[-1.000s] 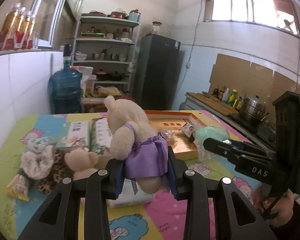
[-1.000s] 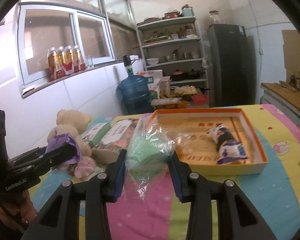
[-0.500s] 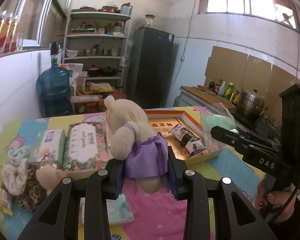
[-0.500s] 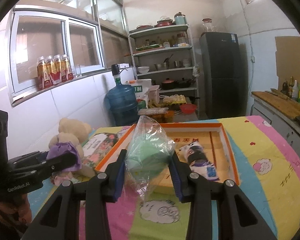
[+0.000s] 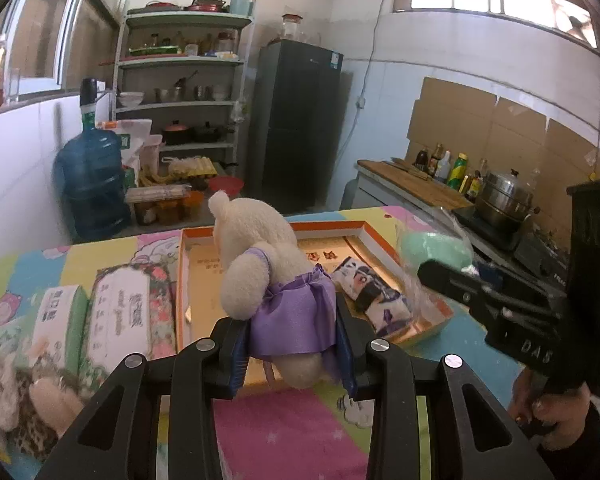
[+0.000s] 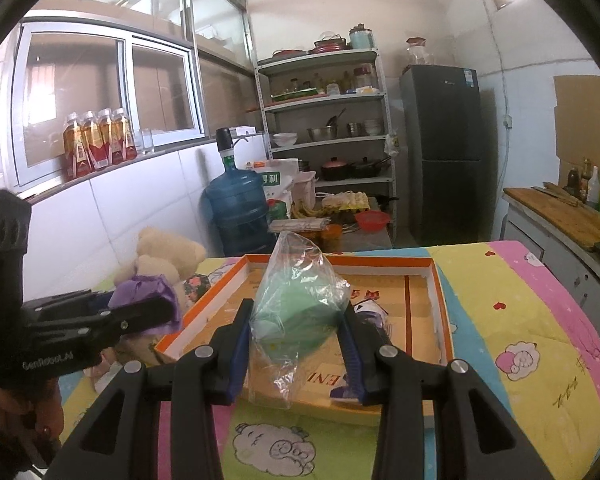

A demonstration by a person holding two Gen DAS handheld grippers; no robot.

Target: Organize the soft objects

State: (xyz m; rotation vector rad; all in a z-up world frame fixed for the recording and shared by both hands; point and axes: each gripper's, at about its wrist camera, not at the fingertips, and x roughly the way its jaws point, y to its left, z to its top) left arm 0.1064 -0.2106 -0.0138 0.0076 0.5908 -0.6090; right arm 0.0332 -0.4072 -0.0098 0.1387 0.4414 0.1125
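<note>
Left wrist view, teddy bear (image 5: 268, 272) clamped between fingers (image 5: 232, 354), right fingers (image 6: 236, 344) grasping bagged green sponge (image 6: 300, 304)

"DAS" stands in pale letters on the black body of the right gripper (image 5: 440, 276), right of the orange-rimmed box (image 5: 188, 280). "GenRobot.AI" stands on the body of the left gripper (image 6: 148, 312), left of that box. On the box floor (image 6: 320, 378), upside-down letters read "ENI". Print on the tissue packs (image 5: 124, 312) left of the box is too blurred to read.
</note>
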